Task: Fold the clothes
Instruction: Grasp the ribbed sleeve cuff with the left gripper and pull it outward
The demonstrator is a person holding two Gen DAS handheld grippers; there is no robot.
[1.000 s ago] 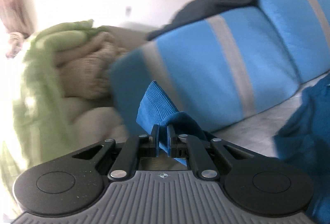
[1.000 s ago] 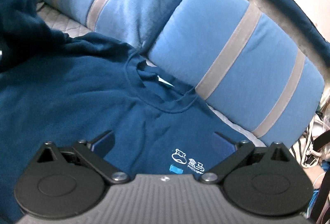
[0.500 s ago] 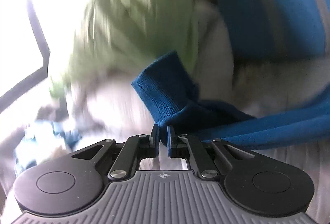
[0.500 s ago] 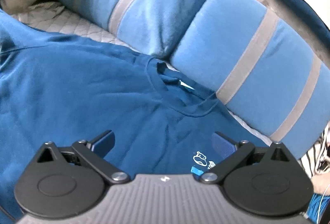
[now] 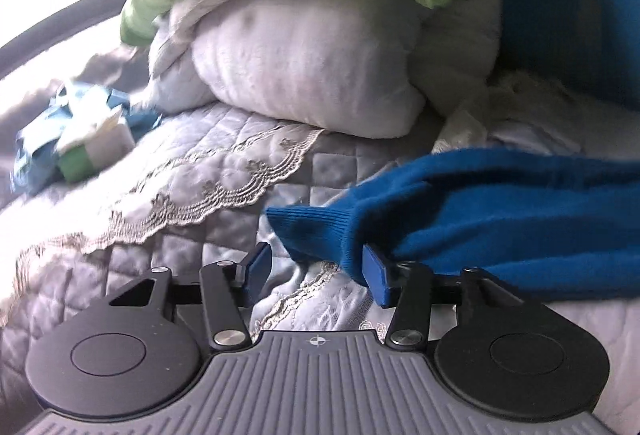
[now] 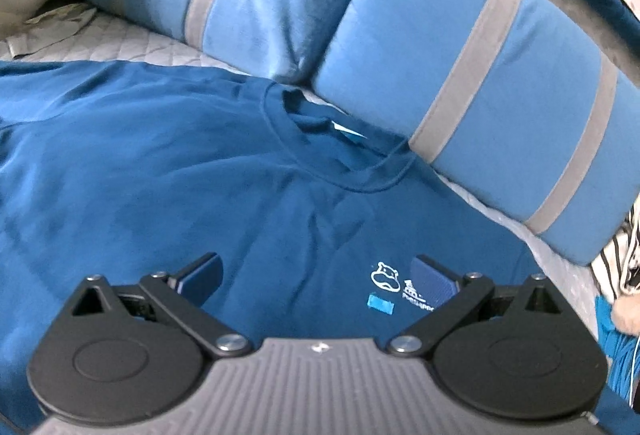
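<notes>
Laying the sleeve out flat is the step in hand, I judge: the left gripper has its jaws apart, having just been opening, and the ribbed cuff lies loose between them on the quilt, leaning on 1 pad without being pinched. Back that gripper straight off so the cuff does not drag or curl. The sweatshirt lies front-up on the bed, collar against the 2 striped pillows. The right gripper hovers over its chest with jaws wide and nothing in them. Before any fold, smooth the creases below the collar and check that the sleeve runs straight from the shoulder.
</notes>
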